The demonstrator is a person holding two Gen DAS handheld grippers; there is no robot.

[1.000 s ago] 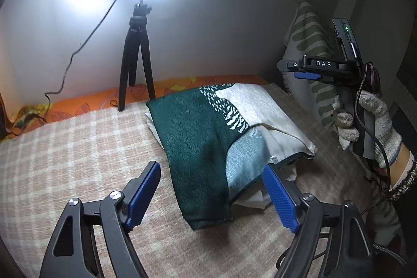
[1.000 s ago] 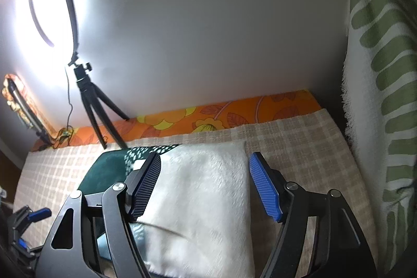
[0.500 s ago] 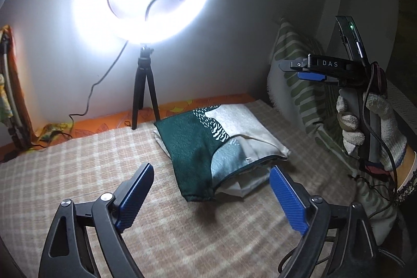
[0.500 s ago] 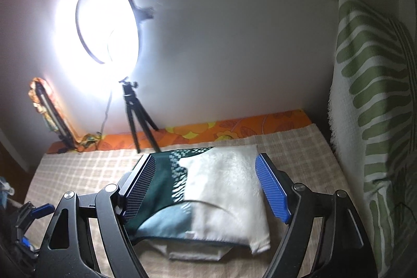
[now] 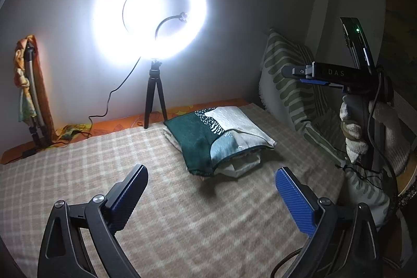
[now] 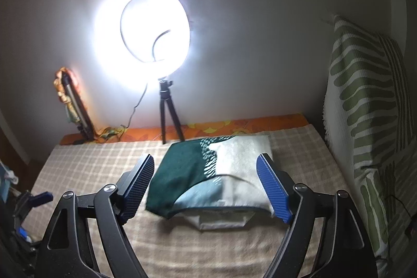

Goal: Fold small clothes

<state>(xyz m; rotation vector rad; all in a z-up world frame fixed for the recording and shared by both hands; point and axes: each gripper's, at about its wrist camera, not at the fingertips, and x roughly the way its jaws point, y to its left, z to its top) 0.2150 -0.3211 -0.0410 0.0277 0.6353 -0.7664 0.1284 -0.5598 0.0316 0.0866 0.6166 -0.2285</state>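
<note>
A folded garment [image 5: 219, 137], dark green, pale teal and cream with a white pattern, lies on the checked beige blanket [image 5: 109, 166]. It also shows in the right wrist view [image 6: 208, 173]. My left gripper [image 5: 211, 192] is open and empty, held above the blanket in front of the garment. My right gripper [image 6: 206, 186] is open and empty, raised in front of the garment; its body [image 5: 338, 77] shows at the right of the left wrist view, held by a gloved hand.
A lit ring light [image 5: 151, 17] on a small black tripod [image 5: 155, 98] stands at the back by the wall. A green-striped cushion [image 6: 370, 106] leans at the right. An orange patterned sheet edge [image 6: 234, 125] runs along the back. A folded stand [image 5: 31, 95] leans at the left.
Both grippers have pulled back and risen away from the garment, which now looks smaller and farther. The garment lies still. Both stay open.
</note>
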